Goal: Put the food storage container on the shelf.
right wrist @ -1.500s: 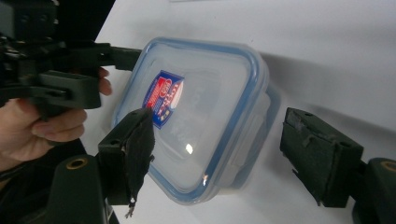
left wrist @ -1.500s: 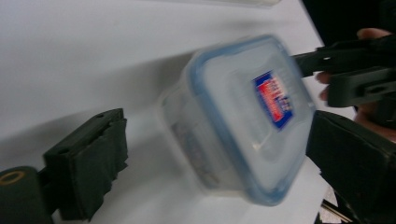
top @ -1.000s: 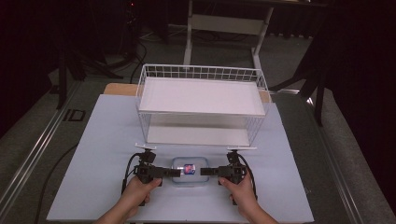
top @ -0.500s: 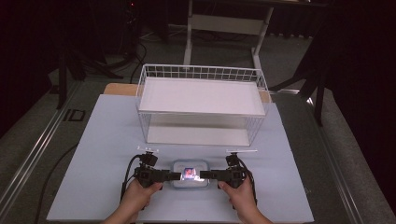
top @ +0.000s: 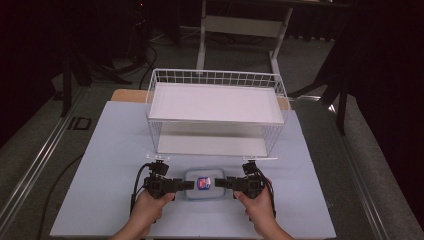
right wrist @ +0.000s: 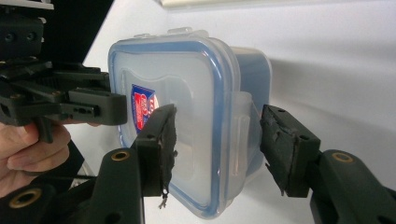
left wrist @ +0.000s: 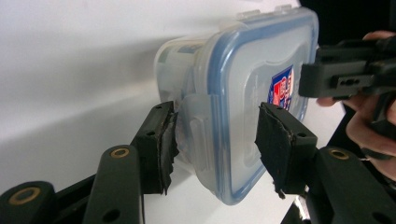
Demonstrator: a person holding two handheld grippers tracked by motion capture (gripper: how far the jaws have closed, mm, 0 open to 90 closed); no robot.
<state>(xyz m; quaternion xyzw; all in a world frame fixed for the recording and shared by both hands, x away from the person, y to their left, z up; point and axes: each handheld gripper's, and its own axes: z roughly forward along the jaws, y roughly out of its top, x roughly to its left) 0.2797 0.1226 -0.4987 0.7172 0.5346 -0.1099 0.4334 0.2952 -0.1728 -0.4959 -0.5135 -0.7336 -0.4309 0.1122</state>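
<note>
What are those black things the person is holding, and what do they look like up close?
They are two hand-held grippers. The left gripper and right gripper are both black, each with two blocky jaws lined with frayed black pads and brass-coloured rivets at the joints. A black cable trails from the left one. A pale flat plate sits on top of each. No sleeves show; the forearms are bare.

A white wire basket [top: 216, 116] stands toward the far side of a pale blue board [top: 110, 160] that covers the tabletop. A white panel lies across the basket's upper part, and another white panel shows at its bottom. A strip of wooden table edge [top: 129, 95] shows behind the board at the basket's far left corner. Beyond the table, a grey metal stand [top: 244, 26] rises from a dark floor, and black cables [top: 150, 57] trail nearby.
</note>
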